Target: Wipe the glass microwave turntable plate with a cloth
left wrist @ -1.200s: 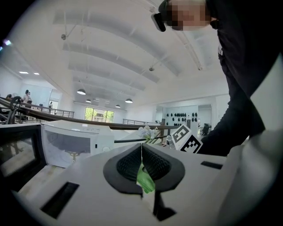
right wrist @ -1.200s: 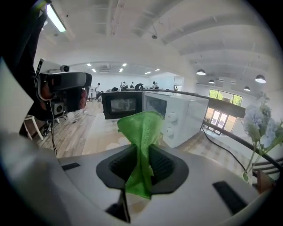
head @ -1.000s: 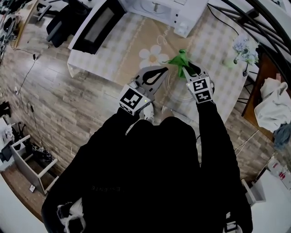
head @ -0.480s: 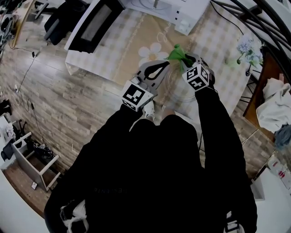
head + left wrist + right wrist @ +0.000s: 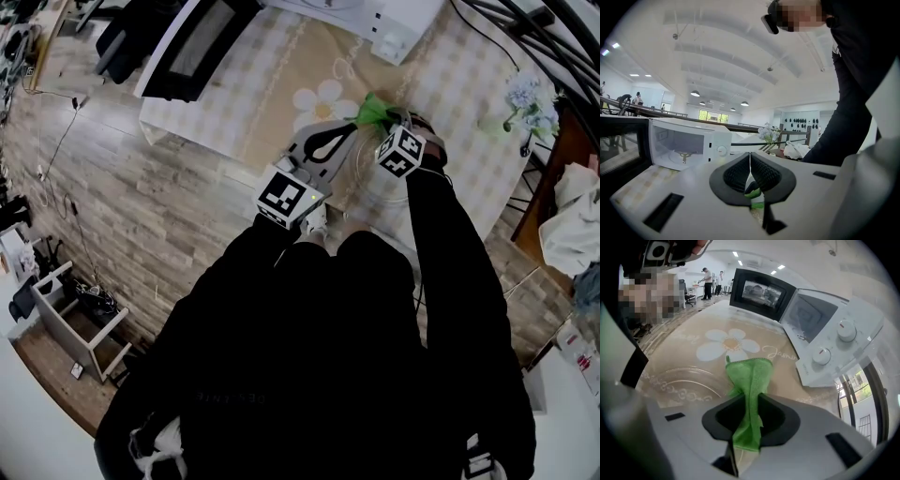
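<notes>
Right gripper [image 5: 749, 401] clamped on green cloth [image 5: 750, 370], left gripper [image 5: 750, 157] jaws together

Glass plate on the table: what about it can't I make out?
Head view: the glass plate is largely covered by the right gripper and the sleeve.
Right gripper view: its near rim is cut off by the gripper's own body, and whether the green cloth touches the glass is unclear.

Cloth [image 5: 749, 376]: green, fuzzy microfibre, matt. Plate [image 5: 670, 385]: clear glass, glossy, embossed rim. Worktop [image 5: 684, 331] cover: matt, probably woven fabric. Microwave [image 5: 825, 329]: smooth white.
</notes>
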`<action>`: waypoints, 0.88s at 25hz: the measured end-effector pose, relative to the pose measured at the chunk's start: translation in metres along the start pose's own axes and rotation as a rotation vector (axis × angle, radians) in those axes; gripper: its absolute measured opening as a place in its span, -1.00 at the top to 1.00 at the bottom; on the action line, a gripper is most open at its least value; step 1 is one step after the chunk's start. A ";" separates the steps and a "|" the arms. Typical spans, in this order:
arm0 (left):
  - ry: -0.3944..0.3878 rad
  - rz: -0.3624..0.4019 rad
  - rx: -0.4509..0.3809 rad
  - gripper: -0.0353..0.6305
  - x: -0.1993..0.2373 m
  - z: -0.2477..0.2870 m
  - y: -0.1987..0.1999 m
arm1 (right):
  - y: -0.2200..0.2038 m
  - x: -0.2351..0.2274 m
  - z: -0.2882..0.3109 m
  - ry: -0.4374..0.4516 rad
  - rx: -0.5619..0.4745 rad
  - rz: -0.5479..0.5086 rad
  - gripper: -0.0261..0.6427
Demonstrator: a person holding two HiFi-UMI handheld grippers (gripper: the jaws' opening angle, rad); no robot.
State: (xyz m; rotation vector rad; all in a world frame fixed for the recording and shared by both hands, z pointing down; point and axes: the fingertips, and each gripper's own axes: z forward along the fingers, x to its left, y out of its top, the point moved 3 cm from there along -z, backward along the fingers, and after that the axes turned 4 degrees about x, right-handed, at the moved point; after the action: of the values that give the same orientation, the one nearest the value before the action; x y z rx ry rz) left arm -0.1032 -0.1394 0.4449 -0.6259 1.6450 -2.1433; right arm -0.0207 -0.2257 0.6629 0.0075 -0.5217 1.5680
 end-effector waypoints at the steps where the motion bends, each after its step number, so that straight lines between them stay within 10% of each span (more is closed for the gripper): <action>1: 0.000 0.000 0.005 0.83 0.000 -0.002 -0.002 | -0.001 0.002 0.002 0.001 0.005 0.005 0.64; 22: -0.003 -0.008 -0.007 0.83 -0.006 -0.036 -0.003 | 0.016 0.067 -0.009 0.129 0.004 -0.004 0.66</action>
State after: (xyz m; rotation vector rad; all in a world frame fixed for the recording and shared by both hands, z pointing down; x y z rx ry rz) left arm -0.1181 -0.1061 0.4395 -0.6379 1.6526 -2.1418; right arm -0.0388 -0.1587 0.6710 -0.0889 -0.4166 1.5546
